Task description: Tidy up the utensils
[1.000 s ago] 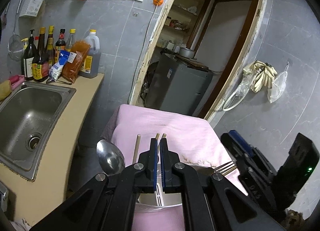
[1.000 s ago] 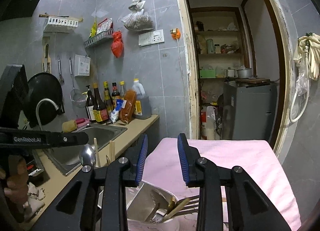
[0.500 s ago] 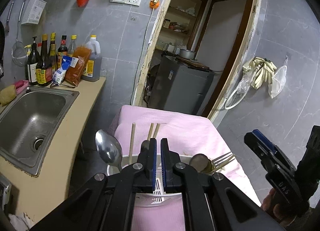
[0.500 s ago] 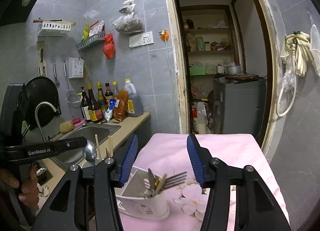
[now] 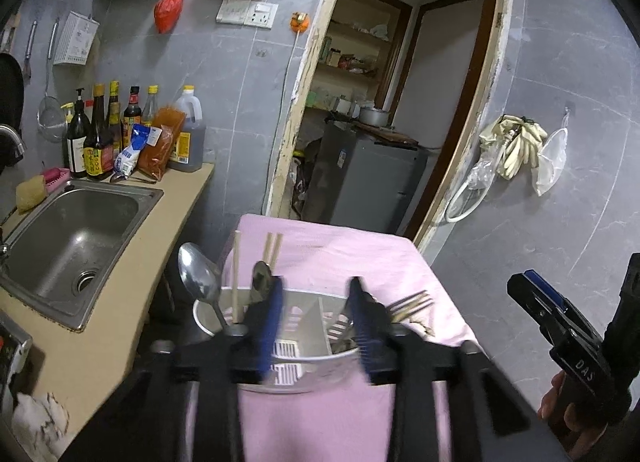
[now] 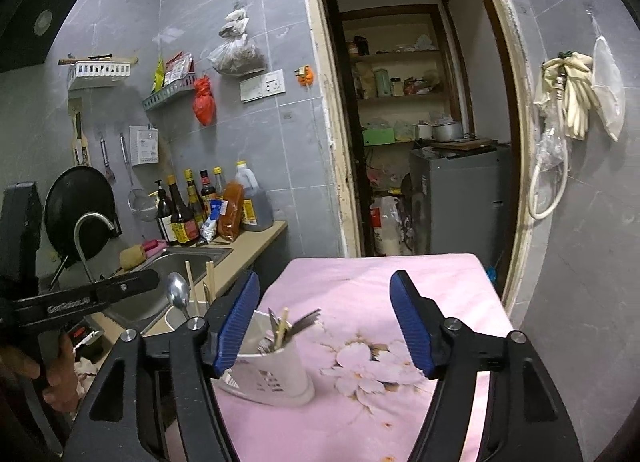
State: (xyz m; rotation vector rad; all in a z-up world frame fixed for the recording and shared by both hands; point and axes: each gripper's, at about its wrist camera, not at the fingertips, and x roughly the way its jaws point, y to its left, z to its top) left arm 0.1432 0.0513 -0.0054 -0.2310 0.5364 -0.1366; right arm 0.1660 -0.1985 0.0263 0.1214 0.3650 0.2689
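Steel spoon (glossy, oval) stands in ribbed plastic caddy.

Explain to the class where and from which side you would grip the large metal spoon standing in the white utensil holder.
Grip the large metal spoon just below its bowl, on the bare stretch of handle above the white utensil holder rim, probably coming from above. It stands bowl-up, leaning outward in the holder's left compartment; its lower handle is buried inside, with chopsticks close beside it.
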